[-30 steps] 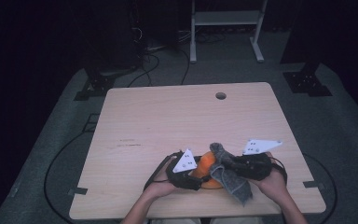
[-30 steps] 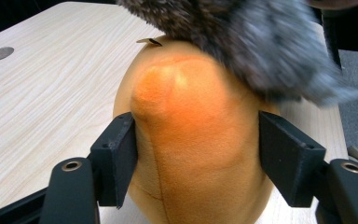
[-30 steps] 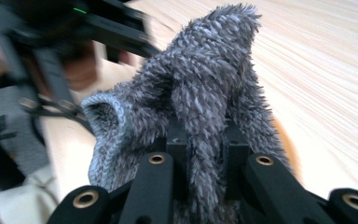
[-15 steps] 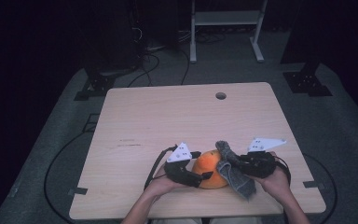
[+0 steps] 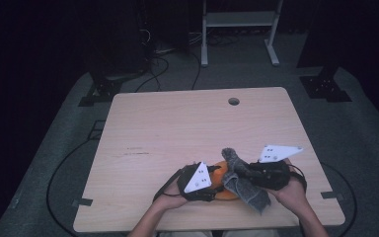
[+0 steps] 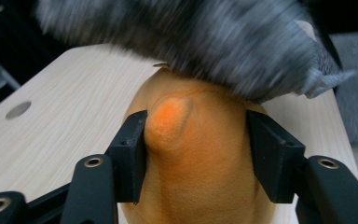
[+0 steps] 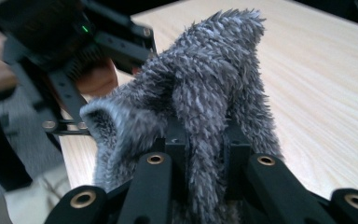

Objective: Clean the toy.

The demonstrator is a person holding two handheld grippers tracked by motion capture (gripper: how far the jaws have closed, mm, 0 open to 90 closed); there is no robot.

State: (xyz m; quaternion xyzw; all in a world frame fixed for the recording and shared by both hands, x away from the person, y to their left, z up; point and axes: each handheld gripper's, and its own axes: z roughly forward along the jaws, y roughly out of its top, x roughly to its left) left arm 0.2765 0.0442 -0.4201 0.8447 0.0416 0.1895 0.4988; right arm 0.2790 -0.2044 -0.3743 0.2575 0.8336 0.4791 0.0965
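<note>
Near the front edge of the pale wooden table [image 5: 187,123], our left gripper [image 6: 196,149], its jaws just closing, clasps a smooth orange rounded object [image 6: 200,154]. Our right gripper [image 7: 205,149] stays clenched on a fuzzy grey cloth [image 7: 200,93], draped over the orange object's top.

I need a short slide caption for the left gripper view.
Left gripper clamps an orange object under a grey cloth.

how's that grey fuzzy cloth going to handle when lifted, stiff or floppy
Probably floppy: the grey cloth, pinched in the right tongs, bunches and folds over, and in the high view a loose end droops onto the table. Likely light and easy to grip, given its shaggy pile. It may drag across the orange object.
</note>
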